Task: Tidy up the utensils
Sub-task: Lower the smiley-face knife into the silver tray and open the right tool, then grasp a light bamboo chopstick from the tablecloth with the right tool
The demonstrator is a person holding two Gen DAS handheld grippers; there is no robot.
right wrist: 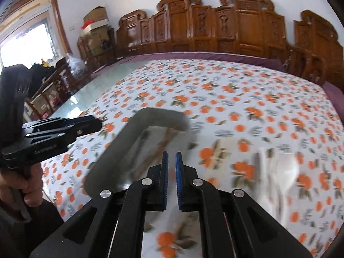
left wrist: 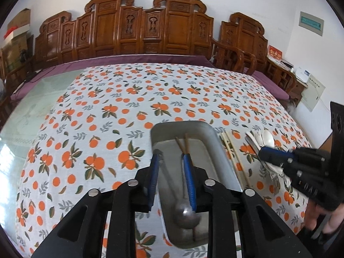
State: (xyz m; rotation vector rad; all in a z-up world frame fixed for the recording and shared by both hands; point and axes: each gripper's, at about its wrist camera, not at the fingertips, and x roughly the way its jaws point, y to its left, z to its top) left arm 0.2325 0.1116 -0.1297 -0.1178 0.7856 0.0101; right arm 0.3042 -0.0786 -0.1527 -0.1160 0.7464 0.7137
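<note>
Fingers (left wrist: 172, 157) over tray (left wrist: 217, 142), chopsticks (left wrist: 233, 157) beside.

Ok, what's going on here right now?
A person with two handheld grippers is sorting utensils. The left gripper hangs over the metal tray, jaws apart above the metal spoon and brown chopsticks in it. The right gripper, jaws shut and seemingly empty, is by the white spoons and pale chopsticks on the tablecloth.

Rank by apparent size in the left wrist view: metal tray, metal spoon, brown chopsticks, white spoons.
1. metal tray
2. metal spoon, though it sits nearest the camera
3. brown chopsticks and white spoons: both partly hidden, so unranked.
</note>
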